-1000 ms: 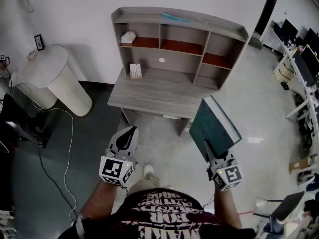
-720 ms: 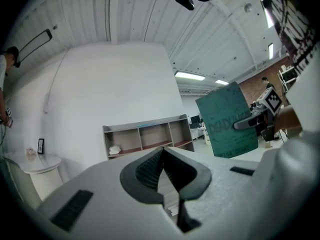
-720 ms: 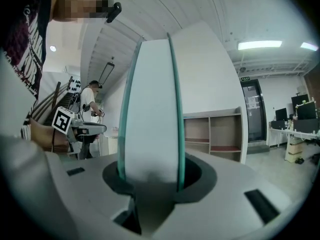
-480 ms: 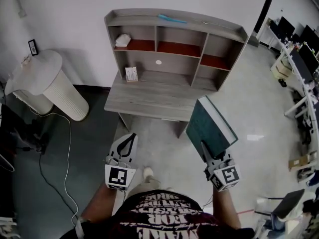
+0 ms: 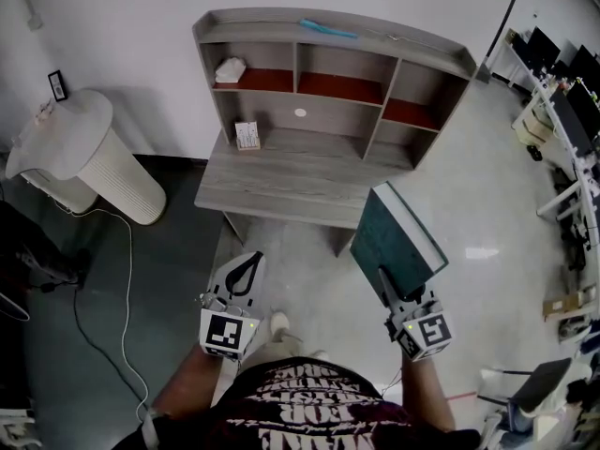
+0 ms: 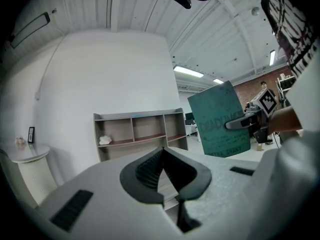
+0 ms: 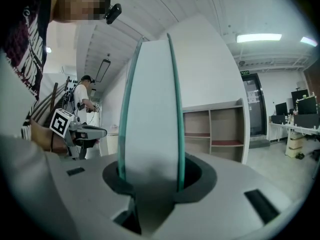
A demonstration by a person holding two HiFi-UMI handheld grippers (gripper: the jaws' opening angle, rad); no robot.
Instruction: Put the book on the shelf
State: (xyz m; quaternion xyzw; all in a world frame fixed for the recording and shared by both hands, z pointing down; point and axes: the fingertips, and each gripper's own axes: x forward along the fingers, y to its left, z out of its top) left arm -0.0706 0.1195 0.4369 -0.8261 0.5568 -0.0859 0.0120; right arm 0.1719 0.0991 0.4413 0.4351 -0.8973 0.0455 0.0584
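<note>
Teal book in right claw | shelf ahead | side table left

I read the book as thick, with dark teal covers and a pale page block. It is clamped at its lower edge in the right gripper and tilted. It is in the air, short of the shelf. The shelf is grey wood against the wall, with three red-floored upper compartments.
</note>
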